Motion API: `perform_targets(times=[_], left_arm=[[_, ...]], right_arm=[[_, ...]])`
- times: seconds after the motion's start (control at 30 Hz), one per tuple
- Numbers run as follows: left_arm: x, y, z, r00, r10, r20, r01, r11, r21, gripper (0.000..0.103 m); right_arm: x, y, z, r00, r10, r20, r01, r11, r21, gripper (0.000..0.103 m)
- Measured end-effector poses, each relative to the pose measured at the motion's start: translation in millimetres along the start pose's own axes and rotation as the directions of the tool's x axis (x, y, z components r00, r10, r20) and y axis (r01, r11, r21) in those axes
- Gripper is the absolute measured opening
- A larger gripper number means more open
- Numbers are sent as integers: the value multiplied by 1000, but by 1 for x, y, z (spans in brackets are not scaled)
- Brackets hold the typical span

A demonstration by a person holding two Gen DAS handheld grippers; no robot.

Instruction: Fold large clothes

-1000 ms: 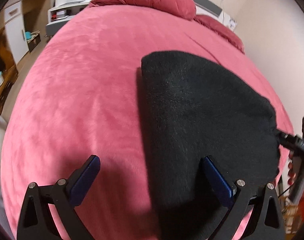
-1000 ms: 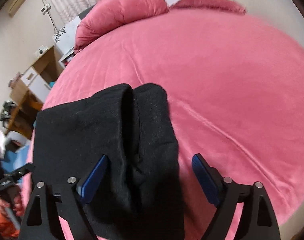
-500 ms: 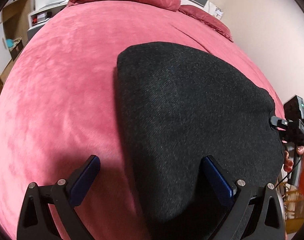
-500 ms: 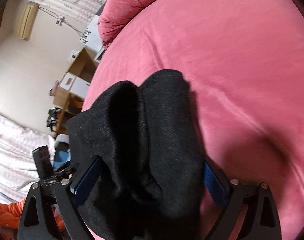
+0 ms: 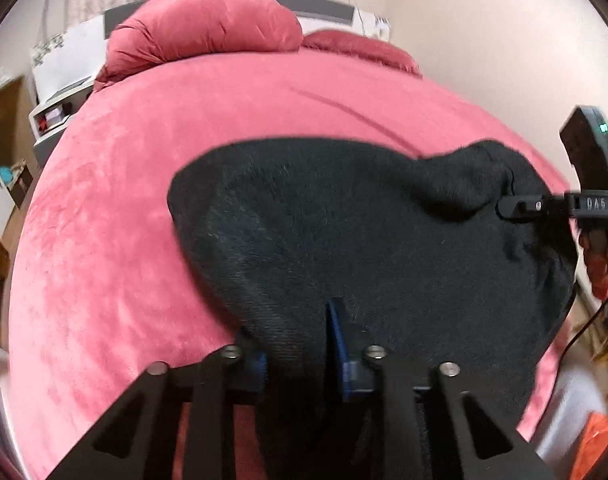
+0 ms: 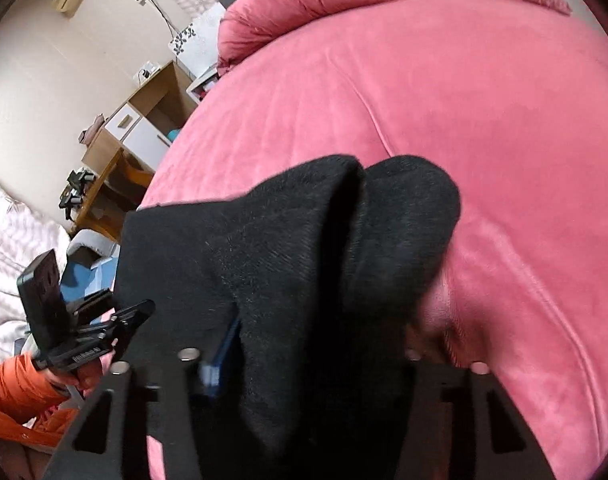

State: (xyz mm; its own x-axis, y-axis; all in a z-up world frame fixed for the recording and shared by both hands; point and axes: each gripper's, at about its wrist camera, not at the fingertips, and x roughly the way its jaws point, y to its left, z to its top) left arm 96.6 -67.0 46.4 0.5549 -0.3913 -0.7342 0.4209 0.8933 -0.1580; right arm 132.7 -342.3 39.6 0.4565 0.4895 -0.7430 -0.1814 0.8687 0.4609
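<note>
Your left gripper (image 5: pixel 300 336) has just been closing, and its pads now pinch the near edge of the black garment (image 5: pixel 364 232), which lies on the pink bed cover (image 5: pixel 116 240) close to you; your right gripper (image 6: pixel 316 344) has also just been closing and clamps a thick bunch of the same near edge, its right pad hidden by cloth; you probably hold both corners so the edge can lift evenly for a fold toward the pillows (image 5: pixel 208 28).
</note>
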Motion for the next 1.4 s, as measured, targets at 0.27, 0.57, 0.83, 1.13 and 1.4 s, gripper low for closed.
perform_targets(times=[0.27, 0.57, 0.83, 1.13, 1.4], left_arm=[[-28, 13, 27, 995, 20, 94, -23, 999, 28, 18], [-13, 72, 104, 961, 169, 221, -179, 984, 23, 33], [46, 114, 56, 902, 420, 99, -426, 903, 56, 70], [13, 105, 14, 903, 427, 46, -418, 898, -137, 77], [-3, 68, -33, 935, 352, -31, -350, 911, -217, 94]], right_arm=[[-35, 58, 26, 984, 57, 166, -34, 990, -138, 38], [-21, 67, 92, 921, 171, 351, -128, 981, -143, 37], [90, -10, 125, 968, -125, 218, 92, 984, 152, 87], [49, 16, 107, 898, -281, 338, 224, 954, 197, 87], [14, 85, 34, 849, -367, 379, 336, 930, 147, 88]])
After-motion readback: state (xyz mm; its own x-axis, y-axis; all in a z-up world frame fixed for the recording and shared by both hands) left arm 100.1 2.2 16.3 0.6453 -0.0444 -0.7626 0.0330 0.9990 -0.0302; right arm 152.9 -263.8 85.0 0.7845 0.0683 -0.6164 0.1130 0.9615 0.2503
